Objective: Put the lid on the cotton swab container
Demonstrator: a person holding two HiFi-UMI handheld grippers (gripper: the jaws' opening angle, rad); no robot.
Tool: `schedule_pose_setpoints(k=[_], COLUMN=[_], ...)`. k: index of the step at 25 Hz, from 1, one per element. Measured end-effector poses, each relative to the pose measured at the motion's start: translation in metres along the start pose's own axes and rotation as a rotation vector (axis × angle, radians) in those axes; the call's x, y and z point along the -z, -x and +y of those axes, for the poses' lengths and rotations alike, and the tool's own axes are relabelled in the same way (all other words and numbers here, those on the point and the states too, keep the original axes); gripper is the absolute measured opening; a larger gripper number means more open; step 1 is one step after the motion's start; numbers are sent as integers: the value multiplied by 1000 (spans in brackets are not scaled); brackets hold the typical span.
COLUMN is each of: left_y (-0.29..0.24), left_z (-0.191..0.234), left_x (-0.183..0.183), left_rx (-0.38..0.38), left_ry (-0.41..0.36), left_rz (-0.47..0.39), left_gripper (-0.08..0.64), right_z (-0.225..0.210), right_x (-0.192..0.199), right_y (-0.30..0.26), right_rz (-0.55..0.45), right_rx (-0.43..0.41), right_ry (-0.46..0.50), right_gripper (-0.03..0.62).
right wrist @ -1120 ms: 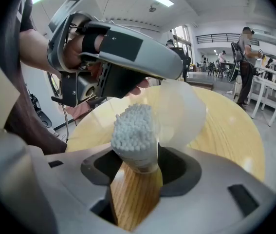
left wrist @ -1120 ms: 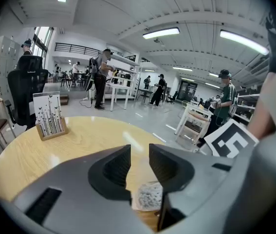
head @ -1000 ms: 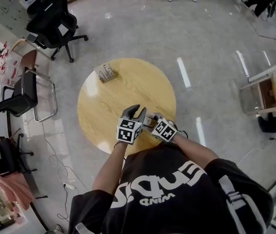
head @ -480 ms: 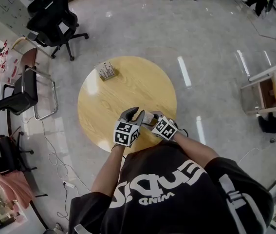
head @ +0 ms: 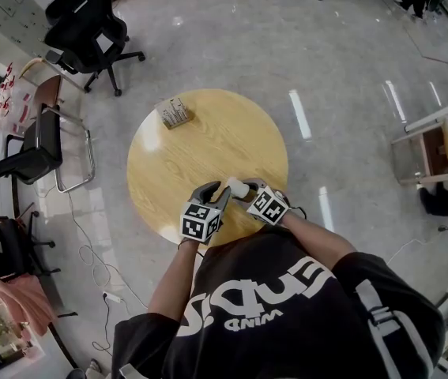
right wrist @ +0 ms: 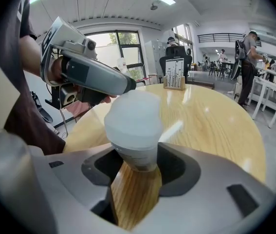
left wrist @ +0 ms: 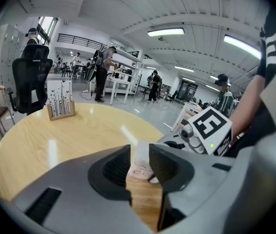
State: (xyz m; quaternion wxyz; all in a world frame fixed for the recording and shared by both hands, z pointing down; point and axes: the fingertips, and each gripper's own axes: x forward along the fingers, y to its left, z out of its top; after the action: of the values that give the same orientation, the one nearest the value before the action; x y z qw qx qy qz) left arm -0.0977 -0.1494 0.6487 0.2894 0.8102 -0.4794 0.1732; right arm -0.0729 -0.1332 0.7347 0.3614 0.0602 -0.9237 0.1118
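The cotton swab container [right wrist: 137, 155] stands upright near the front edge of the round wooden table [head: 208, 133]. A frosted white lid [right wrist: 133, 117] sits on top of it. My right gripper [right wrist: 135, 168] is shut on the container's lower body, and its jaws have just been closing slightly further on it. My left gripper [right wrist: 126, 85] hovers just left of the lid and is not touching it. Its jaws are narrowly open with nothing between them. In the left gripper view the container [left wrist: 141, 152] shows through the gap beyond the left gripper [left wrist: 138, 165]. From above, the left gripper [head: 214, 197] and the right gripper [head: 244, 195] flank the container [head: 235, 186].
A small wooden card holder [head: 175, 113] stands at the table's far left edge. A black office chair [head: 89, 30] and a metal-framed chair [head: 38, 144] are on the floor to the left. Several people stand by white tables in the background.
The left gripper has drawn back from the container, down and to the left in the head view. The right gripper and the container have stayed put.
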Motion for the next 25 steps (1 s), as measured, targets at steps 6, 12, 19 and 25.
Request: schedule_pose_setpoints(k=[6,12,19,25], left_y=[0,-3,-4,-4], left_z=[2,2,1,0], left_x=[11,16,21,21], left_rx=[1,71,76,56], left_ry=[15,68,89,69], left_rz=[35,117,166,172], left_gripper=[110,110,112,112], right_z=[2,0,1,0], right_x=[4,1,2,3], right_y=[0,1,0,0], right_rz=[26,34,37,26], right_rx=[4,20,26,38], right_ry=[40,87,84,73], right_gripper=[212,207,209,209])
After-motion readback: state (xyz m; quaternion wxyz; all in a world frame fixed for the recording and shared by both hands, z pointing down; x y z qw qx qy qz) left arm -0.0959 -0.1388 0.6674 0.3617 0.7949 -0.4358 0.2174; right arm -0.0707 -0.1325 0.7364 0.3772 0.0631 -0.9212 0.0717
